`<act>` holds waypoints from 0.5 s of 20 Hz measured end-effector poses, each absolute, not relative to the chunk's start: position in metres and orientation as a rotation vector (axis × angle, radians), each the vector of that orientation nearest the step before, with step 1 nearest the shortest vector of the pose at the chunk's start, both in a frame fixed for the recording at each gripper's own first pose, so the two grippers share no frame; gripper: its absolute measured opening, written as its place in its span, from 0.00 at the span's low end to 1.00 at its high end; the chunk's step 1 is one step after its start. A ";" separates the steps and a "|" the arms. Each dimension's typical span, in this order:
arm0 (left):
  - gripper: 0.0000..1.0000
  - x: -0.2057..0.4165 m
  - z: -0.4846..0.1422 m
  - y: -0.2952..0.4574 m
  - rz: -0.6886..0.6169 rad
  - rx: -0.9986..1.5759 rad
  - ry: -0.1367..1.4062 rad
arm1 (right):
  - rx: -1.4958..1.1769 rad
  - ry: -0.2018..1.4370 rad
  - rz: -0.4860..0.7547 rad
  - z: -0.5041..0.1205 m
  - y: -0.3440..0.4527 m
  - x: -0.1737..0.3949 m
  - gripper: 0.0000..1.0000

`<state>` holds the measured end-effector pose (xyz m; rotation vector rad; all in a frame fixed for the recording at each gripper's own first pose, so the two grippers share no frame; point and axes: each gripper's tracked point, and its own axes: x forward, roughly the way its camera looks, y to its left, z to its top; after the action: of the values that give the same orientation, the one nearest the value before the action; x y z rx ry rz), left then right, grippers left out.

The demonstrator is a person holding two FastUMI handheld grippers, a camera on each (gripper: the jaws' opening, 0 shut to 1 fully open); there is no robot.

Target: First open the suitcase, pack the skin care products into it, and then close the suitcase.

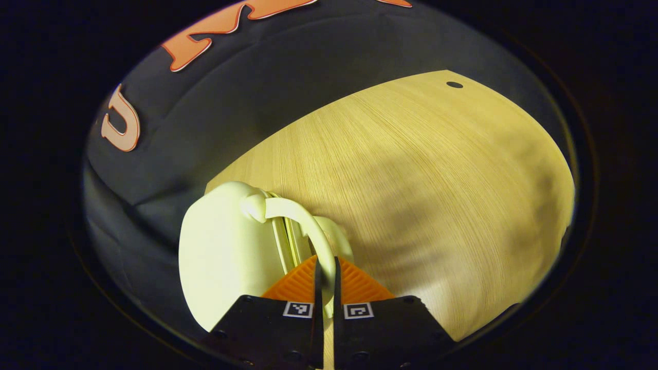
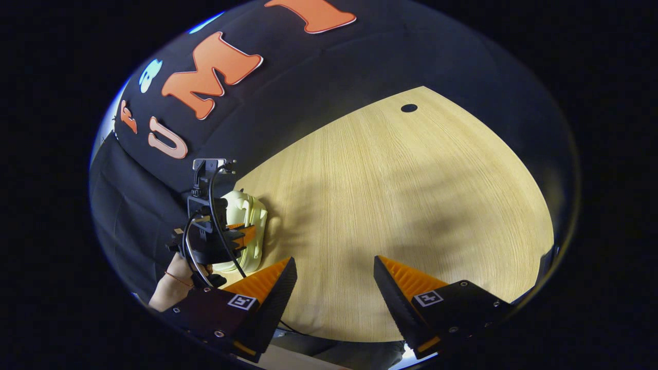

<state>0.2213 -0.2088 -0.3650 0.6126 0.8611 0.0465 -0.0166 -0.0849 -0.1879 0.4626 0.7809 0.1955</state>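
A small pale cream suitcase [image 1: 226,252] stands shut on its side at the wooden table's corner, with its curved handle [image 1: 300,216] facing me. My left gripper [image 1: 326,267] is shut on the lower end of that handle. In the right gripper view the same suitcase [image 2: 252,213] shows at the left, with the left gripper [image 2: 239,237] and the hand [image 2: 172,285] holding it in front. My right gripper [image 2: 334,280] hovers open above the table's near side, with nothing between its fingers, well to the right of the suitcase.
The light wooden table [image 1: 421,185] stretches away to the right, with a small dark hole [image 1: 454,85] near its far corner. The hole [image 2: 409,108] also appears in the right gripper view. Black cloth walls close in behind and to the left.
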 end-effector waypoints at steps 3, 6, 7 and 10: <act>0.19 0.218 -0.369 -0.213 0.032 0.569 0.876 | 0.448 0.780 0.201 -0.186 -0.080 -0.015 0.96; 0.43 0.210 -0.371 -0.227 -0.042 0.444 0.880 | 0.381 0.764 0.187 -0.183 -0.074 -0.008 0.95; 0.64 0.210 -0.366 -0.239 -0.070 0.390 0.863 | 0.368 0.758 0.185 -0.180 -0.070 -0.006 0.95; 0.84 0.210 -0.336 -0.264 -0.107 0.236 0.804 | 0.326 0.719 0.169 -0.166 -0.060 0.004 0.96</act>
<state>0.2096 -0.2642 -0.3359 0.2359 0.8041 -0.1067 0.0043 -0.0596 -0.1657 0.3258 0.7188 0.1690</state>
